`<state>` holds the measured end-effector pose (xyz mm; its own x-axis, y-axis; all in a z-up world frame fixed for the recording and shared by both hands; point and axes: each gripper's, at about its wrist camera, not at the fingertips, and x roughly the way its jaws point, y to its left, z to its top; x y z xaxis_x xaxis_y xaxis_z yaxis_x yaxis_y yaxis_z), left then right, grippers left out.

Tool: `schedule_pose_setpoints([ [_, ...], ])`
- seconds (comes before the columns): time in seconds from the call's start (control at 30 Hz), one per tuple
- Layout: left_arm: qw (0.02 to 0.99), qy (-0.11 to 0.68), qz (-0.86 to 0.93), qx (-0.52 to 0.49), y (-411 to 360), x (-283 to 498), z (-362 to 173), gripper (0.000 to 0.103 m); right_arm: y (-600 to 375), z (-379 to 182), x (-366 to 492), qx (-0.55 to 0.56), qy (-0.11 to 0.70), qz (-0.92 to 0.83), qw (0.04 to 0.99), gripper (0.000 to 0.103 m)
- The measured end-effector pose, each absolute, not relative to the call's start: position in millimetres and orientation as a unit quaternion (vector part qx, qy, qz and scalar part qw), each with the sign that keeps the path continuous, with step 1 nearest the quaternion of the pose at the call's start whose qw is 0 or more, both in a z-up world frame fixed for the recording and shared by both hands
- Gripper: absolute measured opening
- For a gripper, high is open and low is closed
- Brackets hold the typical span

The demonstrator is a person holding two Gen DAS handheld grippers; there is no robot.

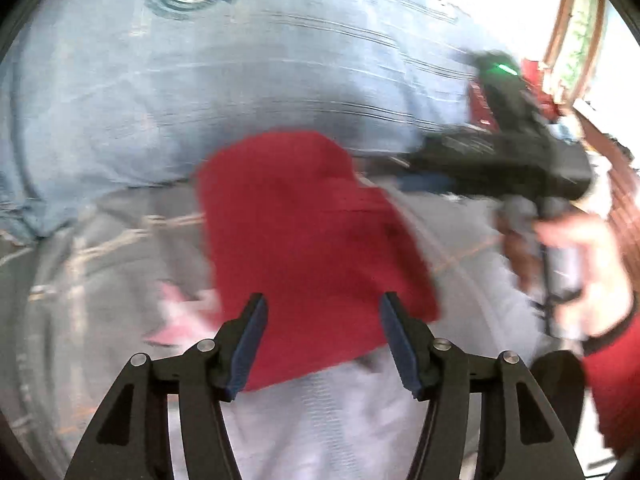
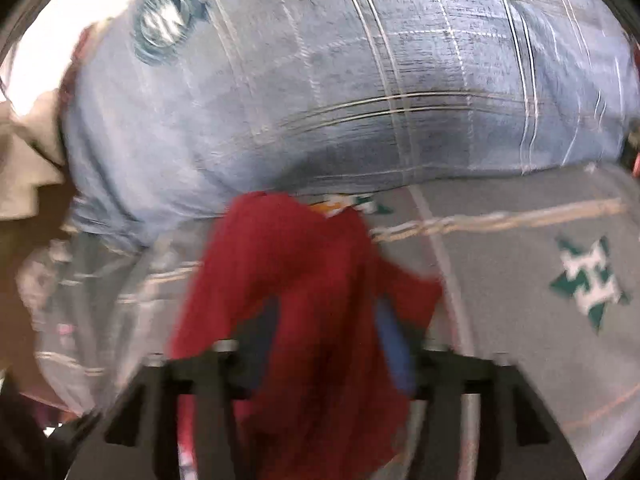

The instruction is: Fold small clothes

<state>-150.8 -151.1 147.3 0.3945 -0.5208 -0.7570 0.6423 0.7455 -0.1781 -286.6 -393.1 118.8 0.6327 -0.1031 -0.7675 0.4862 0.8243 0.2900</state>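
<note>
The left hand-held gripper (image 1: 322,340) gapes, empty, over the red cloth (image 1: 304,248) on the grey bedsheet (image 1: 120,280). The right hand-held gripper (image 2: 320,344) has red cloth bunched between its fingers; whether it grips is unclear. A loose hold could drop the fold short of the blue pillow (image 2: 320,80).

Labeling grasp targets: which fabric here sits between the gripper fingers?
The red cloth, plain red and small. The blue plaid cushion behind and the grey patterned sheet underneath lie outside the fingers.

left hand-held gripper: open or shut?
Open. The left hand-held gripper shows a wide gap between its blue pads, with the red cloth beyond, not pinched.
</note>
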Motion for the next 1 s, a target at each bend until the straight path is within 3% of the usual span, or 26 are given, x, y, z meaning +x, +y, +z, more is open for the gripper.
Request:
schedule_pose_setpoints([
  [0.23, 0.832, 0.459, -0.311, 0.016, -146.3, -137.0, 127.0, 0.058, -360.2, 87.8, -288.5, 0.262, 0.425, -0.14, 0.855, 0.067],
  [0.33, 0.829, 0.469, -0.304, 0.013, -152.5, -133.8, 121.0, 0.058, -358.0, 65.1, -280.2, 0.27, 0.439, -0.144, 0.845, 0.034],
  [0.37, 0.829, 0.47, -0.304, 0.013, -149.8, -131.5, 122.4, 0.058, -354.7, 65.5, -281.2, 0.257, 0.436, -0.147, 0.85, 0.028],
  [0.47, 0.83, 0.468, -0.302, 0.01, -148.0, -126.5, 122.8, 0.058, -340.6, 83.0, -290.1, 0.21, 0.422, -0.142, 0.87, 0.021],
  [0.6, 0.832, 0.468, -0.297, 0.007, -147.8, -112.6, 110.3, 0.06, -336.4, 99.2, -311.9, 0.18, 0.408, -0.151, 0.882, 0.021],
  [0.73, 0.827, 0.48, -0.291, 0.008, -160.0, -106.9, 98.5, 0.06, -351.3, 72.6, -312.6, 0.179, 0.441, -0.185, 0.86, 0.024],
  [0.8, 0.831, 0.474, -0.292, 0.014, -165.1, -104.5, 98.1, 0.06, -354.8, 74.6, -318.4, 0.204, 0.43, -0.184, 0.86, 0.028],
  [0.87, 0.838, 0.464, -0.287, 0.023, -171.2, -102.4, 99.4, 0.06, -357.6, 85.5, -326.8, 0.217, 0.417, -0.199, 0.86, 0.046],
  [1.0, 0.844, 0.458, -0.279, 0.028, -181.4, -99.4, 95.9, 0.061, -354.6, 115.6, -333.8, 0.188, 0.379, -0.23, 0.876, 0.049],
])
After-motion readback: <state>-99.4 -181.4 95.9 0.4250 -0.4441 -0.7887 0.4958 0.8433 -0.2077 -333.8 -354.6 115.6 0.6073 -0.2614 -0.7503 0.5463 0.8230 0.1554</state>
